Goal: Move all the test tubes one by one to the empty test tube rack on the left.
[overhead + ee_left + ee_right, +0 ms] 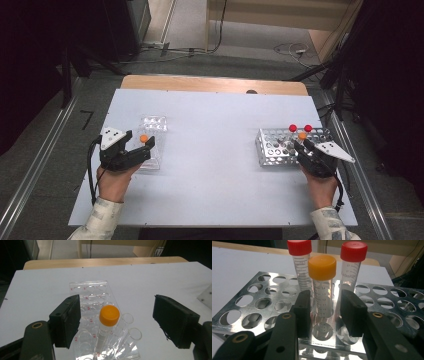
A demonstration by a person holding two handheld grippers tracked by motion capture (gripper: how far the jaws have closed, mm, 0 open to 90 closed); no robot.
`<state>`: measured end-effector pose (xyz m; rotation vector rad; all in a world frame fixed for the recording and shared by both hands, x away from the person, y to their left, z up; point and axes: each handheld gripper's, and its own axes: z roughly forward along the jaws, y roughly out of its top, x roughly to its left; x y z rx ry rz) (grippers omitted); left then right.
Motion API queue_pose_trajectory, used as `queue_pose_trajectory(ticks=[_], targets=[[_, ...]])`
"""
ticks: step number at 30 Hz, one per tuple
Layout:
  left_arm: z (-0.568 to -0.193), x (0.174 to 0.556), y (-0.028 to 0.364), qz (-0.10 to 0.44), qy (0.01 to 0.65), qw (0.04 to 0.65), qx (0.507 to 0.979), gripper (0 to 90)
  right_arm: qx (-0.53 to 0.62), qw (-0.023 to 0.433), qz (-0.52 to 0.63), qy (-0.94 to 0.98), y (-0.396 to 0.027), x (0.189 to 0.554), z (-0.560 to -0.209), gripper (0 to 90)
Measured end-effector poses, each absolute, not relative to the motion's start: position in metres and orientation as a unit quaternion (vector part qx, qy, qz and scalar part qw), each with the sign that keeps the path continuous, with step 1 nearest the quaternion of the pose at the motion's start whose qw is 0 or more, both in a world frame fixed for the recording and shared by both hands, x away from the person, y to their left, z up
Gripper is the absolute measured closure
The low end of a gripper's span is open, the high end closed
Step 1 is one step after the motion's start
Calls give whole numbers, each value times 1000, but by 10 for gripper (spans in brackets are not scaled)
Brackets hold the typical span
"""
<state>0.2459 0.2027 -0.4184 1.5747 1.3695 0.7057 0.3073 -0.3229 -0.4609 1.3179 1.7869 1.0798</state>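
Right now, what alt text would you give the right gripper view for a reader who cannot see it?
The right tongs straddle an orange-capped tube standing upright in a perforated metal rack, with a narrow gap visible on each side of the tube. Two red-capped tubes stand in the rack just behind it, on a white table.

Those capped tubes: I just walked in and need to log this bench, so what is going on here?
A person works two hand-held grippers at a white table. The right gripper has its jaws on either side of an orange-capped tube standing in a metal rack, beside two red-capped tubes; whether the pads press it yet is unclear. The left gripper hangs open around another orange-capped tube standing in a clear plastic rack, without touching it.
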Motion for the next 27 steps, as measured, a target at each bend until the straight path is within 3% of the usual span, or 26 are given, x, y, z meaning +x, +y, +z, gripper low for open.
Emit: queue_pose_trajectory(ticks=[9, 27], targets=[[-420, 247, 201, 282, 553, 452, 641, 227, 499, 339, 407, 686, -320, 311, -464, 706], [-419, 247, 201, 280, 557, 452, 638, 202, 481, 363, 454, 656, -323, 289, -419, 711]])
